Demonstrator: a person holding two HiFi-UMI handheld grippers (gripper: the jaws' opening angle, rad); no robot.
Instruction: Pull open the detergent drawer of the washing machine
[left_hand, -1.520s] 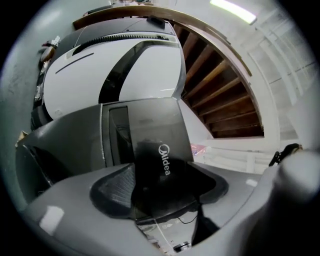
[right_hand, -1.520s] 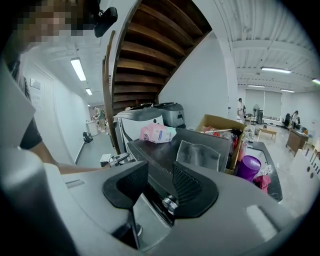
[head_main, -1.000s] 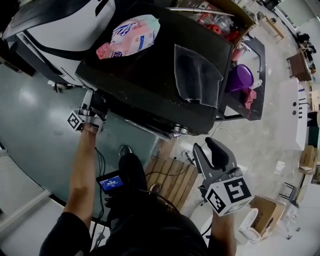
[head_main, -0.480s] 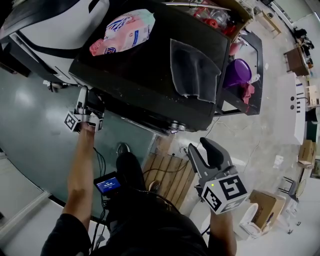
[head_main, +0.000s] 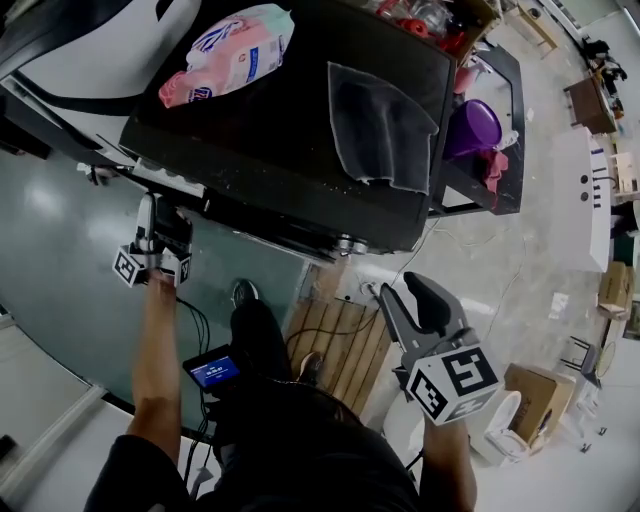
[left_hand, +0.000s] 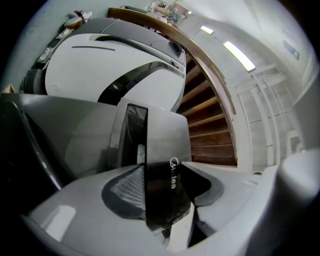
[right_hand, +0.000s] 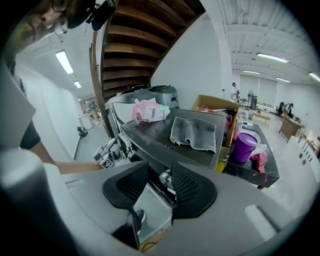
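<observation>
The left claw (left_hand: 165, 176), its jaws just now closing, pinches the dark front panel of the detergent drawer (left_hand: 159, 200) at the upper front left of the washing machine (head_main: 270, 130). The right claw (right_hand: 160, 186) hangs spread and empty, well apart from the drawer.

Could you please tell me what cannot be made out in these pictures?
Inside of the detergent drawer: the left gripper view shows only its dark front, gripped by the left gripper, whose jaws have just been closing.
Front of the washing machine: mostly hidden beneath its own top in the head view.
Print on the pink pack: too small in every view.
</observation>
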